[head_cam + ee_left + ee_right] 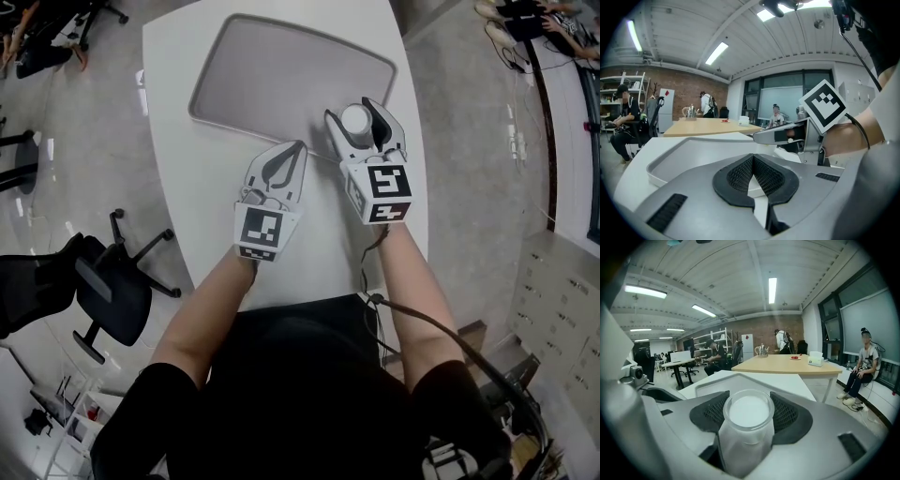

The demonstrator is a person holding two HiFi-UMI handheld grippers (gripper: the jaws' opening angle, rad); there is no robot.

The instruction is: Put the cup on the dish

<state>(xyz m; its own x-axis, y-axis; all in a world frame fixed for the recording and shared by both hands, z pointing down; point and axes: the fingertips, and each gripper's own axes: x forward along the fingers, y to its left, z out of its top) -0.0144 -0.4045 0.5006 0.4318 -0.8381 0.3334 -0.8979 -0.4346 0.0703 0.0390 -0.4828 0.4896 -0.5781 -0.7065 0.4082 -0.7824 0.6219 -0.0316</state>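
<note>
Open-plan office, brick wall at the back, a few people sitting around at other desks. Up front there's a white table (173, 84) with a big grey dish (272, 84) on it, more of a shallow tray really, and nothing in it.

The right tongs (356, 114) are pinching the cup (745, 411), a frosted glass one, upright, with a mesh pad pressed in on each side. From the head view the cup sits right at the dish's near right corner, about over the rim. I can't tell whether its base is touching anything or hanging a bit above.

The left tongs (300, 146) are pressed together with nothing between them. Their tips are over bare table just short of the dish's near rim, beside the right tongs.

Progress-wise I'd say the pickup is done and the carry is nearly there. What's left is getting the cup further in over the flat part of the dish, setting it down and letting go. Landing it on the raised rim looks like the one way to tip it.
</note>
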